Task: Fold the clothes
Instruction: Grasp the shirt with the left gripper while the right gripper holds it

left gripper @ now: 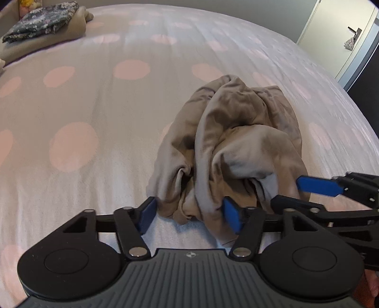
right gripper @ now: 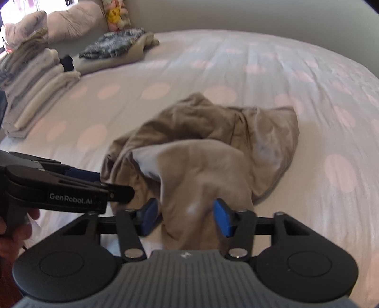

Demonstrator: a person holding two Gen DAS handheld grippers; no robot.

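A crumpled beige garment (left gripper: 236, 123) (right gripper: 201, 161) lies in a heap on the bed. My left gripper (left gripper: 189, 216) is low at the heap's near edge, open, its blue pads on either side of a bunched fold without squeezing it. From the right, my right gripper (left gripper: 286, 193) reaches into the same near edge. In the right wrist view the right gripper (right gripper: 186, 219) stands open, with a draped flap of the garment hanging between its pads. The left gripper (right gripper: 113, 184) comes in from the left, held by a hand (right gripper: 14, 232).
The bed sheet (left gripper: 94, 106) is pale with pink dots. A pile of folded laundry (right gripper: 35, 90) sits at the far left. A dark floral piece on a beige one (left gripper: 45, 21) (right gripper: 113, 47) lies behind it, near pillows (right gripper: 71, 21). A door (left gripper: 343, 35) stands at the far right.
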